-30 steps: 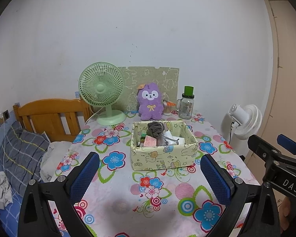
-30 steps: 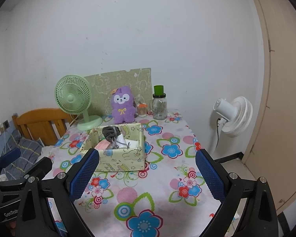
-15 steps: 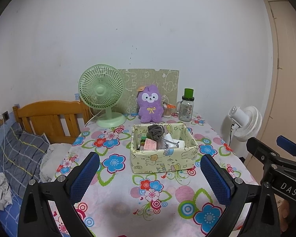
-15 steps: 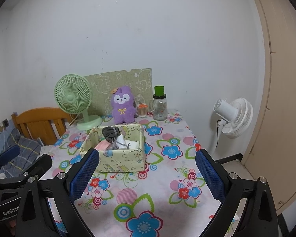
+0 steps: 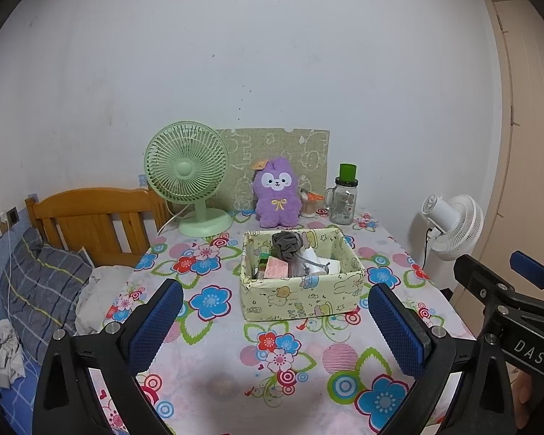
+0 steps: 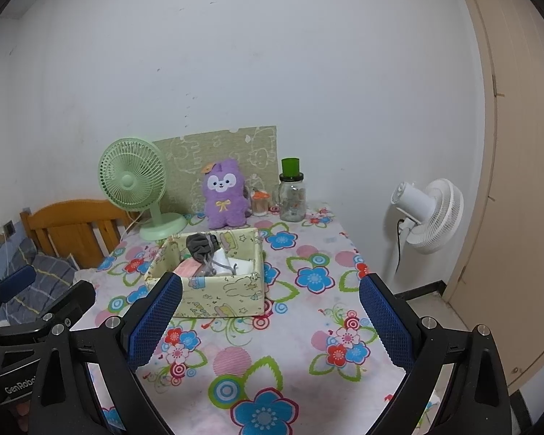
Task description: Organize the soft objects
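Note:
A pale yellow fabric storage box (image 5: 301, 295) (image 6: 217, 291) stands mid-table on the flowered cloth. It holds a grey scrunchie-like soft ball (image 5: 287, 244) (image 6: 199, 245), pink and white soft items. A purple plush toy (image 5: 276, 197) (image 6: 224, 194) sits upright behind it by the wall. My left gripper (image 5: 275, 330) is open and empty, held above the table's near part, short of the box. My right gripper (image 6: 270, 322) is open and empty, to the right of the left one and short of the box.
A green desk fan (image 5: 188, 181) stands at the back left, a glass jar with a green lid (image 5: 343, 195) at the back right. A wooden bed headboard (image 5: 90, 217) and a pillow lie left of the table. A white floor fan (image 6: 428, 214) stands right.
Both grippers have drawn back and risen slightly, so the box looks a little farther away. Both stay open and empty. Nothing on the table has moved.

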Demonstrator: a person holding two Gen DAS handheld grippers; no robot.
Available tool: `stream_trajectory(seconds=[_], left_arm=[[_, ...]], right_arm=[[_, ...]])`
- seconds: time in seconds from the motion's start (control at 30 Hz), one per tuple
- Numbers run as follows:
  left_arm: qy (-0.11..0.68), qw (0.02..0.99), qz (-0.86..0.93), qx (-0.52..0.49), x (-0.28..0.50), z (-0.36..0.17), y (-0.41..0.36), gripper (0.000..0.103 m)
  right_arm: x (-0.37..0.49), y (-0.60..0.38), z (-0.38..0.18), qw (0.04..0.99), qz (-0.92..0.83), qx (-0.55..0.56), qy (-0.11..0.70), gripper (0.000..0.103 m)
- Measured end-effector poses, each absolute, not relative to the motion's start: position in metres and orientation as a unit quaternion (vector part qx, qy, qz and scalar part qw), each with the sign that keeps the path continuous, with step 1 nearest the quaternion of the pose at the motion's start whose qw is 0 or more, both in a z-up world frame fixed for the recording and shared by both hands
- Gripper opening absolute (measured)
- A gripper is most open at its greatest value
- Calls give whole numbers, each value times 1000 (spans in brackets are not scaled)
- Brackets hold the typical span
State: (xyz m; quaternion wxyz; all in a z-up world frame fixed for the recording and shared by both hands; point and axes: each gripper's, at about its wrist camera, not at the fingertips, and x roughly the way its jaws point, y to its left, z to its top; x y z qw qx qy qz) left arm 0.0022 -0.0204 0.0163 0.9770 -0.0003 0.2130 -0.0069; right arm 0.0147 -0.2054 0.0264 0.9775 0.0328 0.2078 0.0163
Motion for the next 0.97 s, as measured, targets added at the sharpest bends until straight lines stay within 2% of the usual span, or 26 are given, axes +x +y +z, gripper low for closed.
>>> stream_trajectory(seconds=[0.97], left_arm=[[204, 979, -1, -4, -4, 21, -18, 103]], right_arm=[[10, -205, 31, 979, 20, 32, 201, 99]])
